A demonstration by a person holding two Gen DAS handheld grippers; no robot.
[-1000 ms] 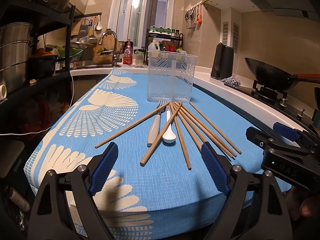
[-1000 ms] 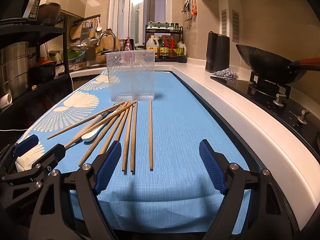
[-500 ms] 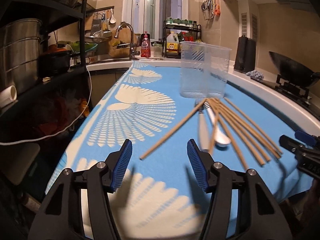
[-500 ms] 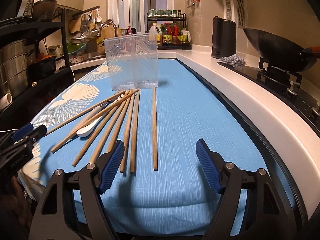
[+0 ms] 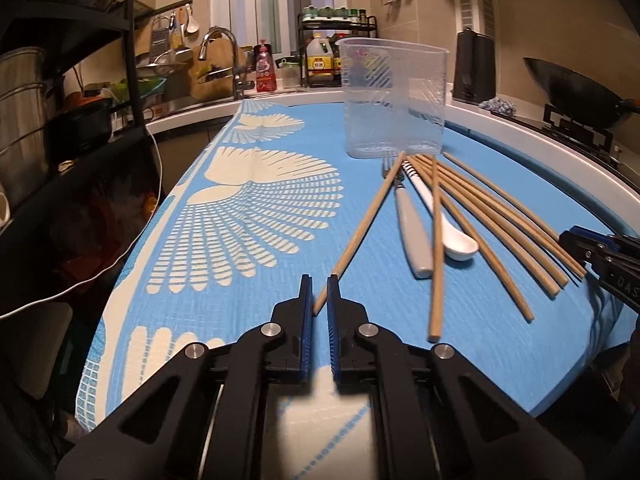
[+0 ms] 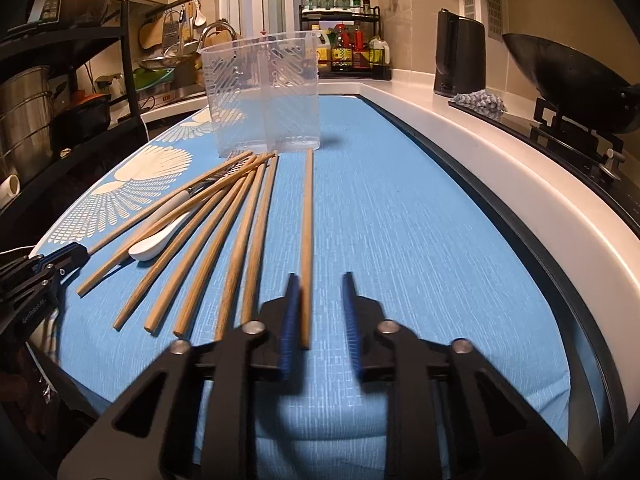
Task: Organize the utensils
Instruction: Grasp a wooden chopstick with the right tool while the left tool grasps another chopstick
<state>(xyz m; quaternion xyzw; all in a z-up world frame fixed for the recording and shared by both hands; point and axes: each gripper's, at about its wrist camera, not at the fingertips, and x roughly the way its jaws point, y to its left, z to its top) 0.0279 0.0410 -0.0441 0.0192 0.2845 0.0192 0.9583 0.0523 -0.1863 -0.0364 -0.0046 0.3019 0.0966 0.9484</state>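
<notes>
left gripper (image 5: 319, 298) pinches leftmost chopstick (image 5: 362, 227) tip | right gripper (image 6: 320, 306) half-open around lone chopstick (image 6: 307, 236) | I fear end-grip pivot, slip

Work surface: counter covered by a blue mat (image 5: 248, 288) with a cream fan print on its left half. A clear plastic container (image 5: 394, 100) stands upright on it, well ahead of both jaw pairs. Wooden chopsticks (image 5: 472, 208) fan out flat from the container's base. A grey-handled fork (image 5: 410, 232) and a white spoon (image 5: 448, 232) lie among them, ahead-right of the left jaws. One separate chopstick (image 6: 306, 232) lies straight, its near end between the right jaws.
</notes>
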